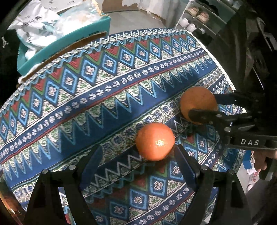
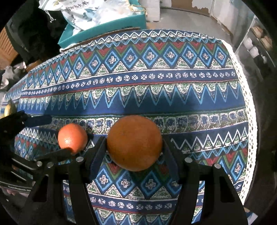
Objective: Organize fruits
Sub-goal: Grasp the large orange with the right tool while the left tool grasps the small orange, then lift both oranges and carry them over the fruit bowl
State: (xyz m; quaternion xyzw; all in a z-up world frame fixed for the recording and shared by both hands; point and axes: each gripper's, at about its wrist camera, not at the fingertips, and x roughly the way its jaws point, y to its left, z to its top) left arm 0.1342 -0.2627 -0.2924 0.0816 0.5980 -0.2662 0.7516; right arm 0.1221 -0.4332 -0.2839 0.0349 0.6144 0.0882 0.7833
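Note:
Two oranges lie on a table with a blue patterned cloth (image 1: 103,97). The smaller, redder orange (image 1: 155,141) sits between the fingers of my left gripper (image 1: 138,154), near its right finger; the jaws stand wide apart. It shows in the right wrist view (image 2: 72,138) too, with my left gripper (image 2: 57,136) around it. The larger orange (image 2: 134,142) is clasped between the fingers of my right gripper (image 2: 134,147). In the left wrist view the larger orange (image 1: 197,103) sits in my right gripper (image 1: 204,103), which comes in from the right.
A teal cardboard box (image 1: 69,46) with white printed bags stands behind the table's far left edge, and also shows in the right wrist view (image 2: 103,31). The cloth's white lace edge (image 2: 249,121) marks the right end of the table. Shelves (image 1: 199,15) stand at the far right.

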